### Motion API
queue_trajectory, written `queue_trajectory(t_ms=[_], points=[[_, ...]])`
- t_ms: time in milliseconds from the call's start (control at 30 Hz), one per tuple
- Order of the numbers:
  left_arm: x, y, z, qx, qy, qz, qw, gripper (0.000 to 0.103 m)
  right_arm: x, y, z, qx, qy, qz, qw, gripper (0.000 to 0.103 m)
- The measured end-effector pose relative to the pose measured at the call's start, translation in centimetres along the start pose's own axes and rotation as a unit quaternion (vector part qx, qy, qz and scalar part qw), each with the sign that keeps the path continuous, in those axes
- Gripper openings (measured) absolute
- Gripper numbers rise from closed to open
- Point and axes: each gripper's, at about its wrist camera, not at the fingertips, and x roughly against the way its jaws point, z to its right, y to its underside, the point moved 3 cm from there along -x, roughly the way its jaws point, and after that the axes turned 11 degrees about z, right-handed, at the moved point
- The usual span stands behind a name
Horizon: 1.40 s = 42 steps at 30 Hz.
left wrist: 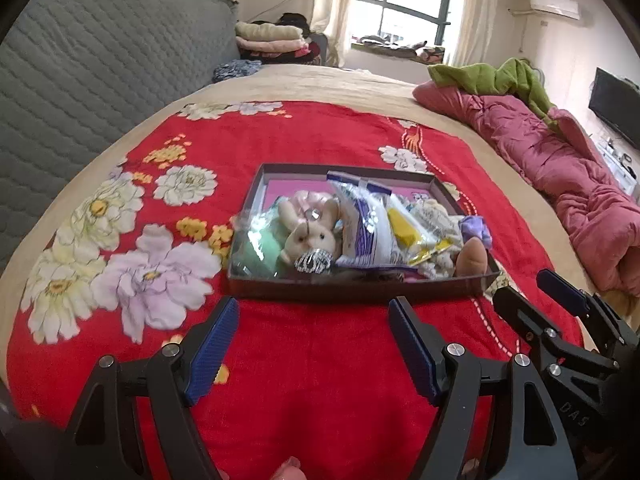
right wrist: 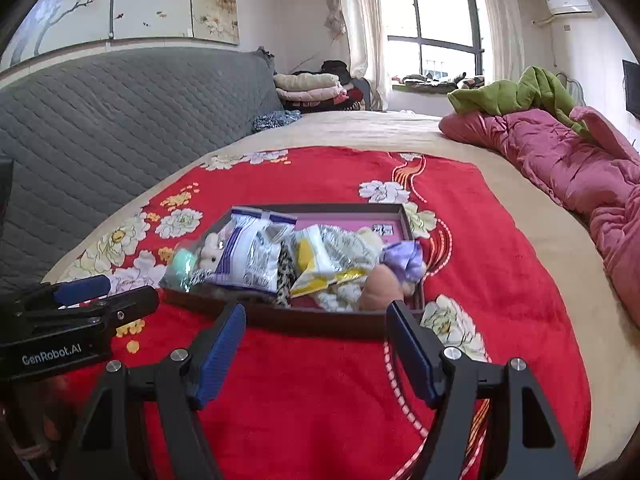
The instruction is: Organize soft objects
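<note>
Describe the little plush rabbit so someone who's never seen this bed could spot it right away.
On the red floral blanket sits a shallow dark box full of soft things. The plush rabbit lies in its left part, between a mint-green packet and a white-and-purple packet. It is the only cream, long-eared toy among the crinkly wrappers.

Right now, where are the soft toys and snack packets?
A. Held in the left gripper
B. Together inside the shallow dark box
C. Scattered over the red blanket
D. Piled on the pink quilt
B: the plush rabbit and packets lie inside the dark box on the red blanket.
</note>
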Motion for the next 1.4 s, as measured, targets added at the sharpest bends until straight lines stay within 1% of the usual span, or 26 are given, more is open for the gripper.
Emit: queue_trajectory(t_ms=[133, 233, 467, 633, 767, 867, 1100, 1200, 1400], points=[[0.6, 0.7, 0.0, 0.0, -0.005, -0.006, 1.0, 0.078, 0.6, 0.8, -0.7, -0.001, 0.013, -0.01, 1.0, 0.072], [1.3, 1.2, 0.2, -0.001, -0.004, -0.006, 1.0, 0.078, 1.2, 1.0, -1.1, 0.001, 0.015, -0.009, 1.0, 0.072], [2.4, 2.3, 1.0, -0.009, -0.018, -0.014, 0.9997, 0.078, 3.2, 0.9, -1.3, 0.001, 0.024, 0.003, 1.0, 0.072], [3.1, 3.0, 1.4, -0.013, -0.016, -0.021, 0.9996, 0.078, 4.3, 0.6, -1.2, -0.001, 0.027, 0.014, 1.0, 0.072], [3.5, 3.3, 1.1, -0.012, -0.022, -0.02, 0.9995, 0.078, 5.0, 0.3, -1.1, -0.006, 0.031, 0.027, 0.999, 0.072], [3.3, 3.5, 0.7, -0.007, -0.027, -0.021, 0.9994, 0.078, 4.8, 0.5, -1.0, -0.009, 0.028, 0.026, 0.999, 0.072], [1.6, 4.3, -0.2, -0.005, -0.035, -0.029, 0.9989, 0.078, 3.0, 2.2, -1.1, -0.012, 0.028, 0.0, 1.0, 0.072], [0.7, 4.8, -0.3, -0.007, -0.043, -0.036, 0.9984, 0.078, 2.2, 3.2, -1.5, -0.004, 0.036, -0.013, 0.999, 0.072], [-0.3, 5.2, -0.1, -0.013, -0.044, -0.037, 0.9983, 0.078, 1.1, 4.2, -2.1, 0.007, 0.032, -0.022, 0.999, 0.072]])
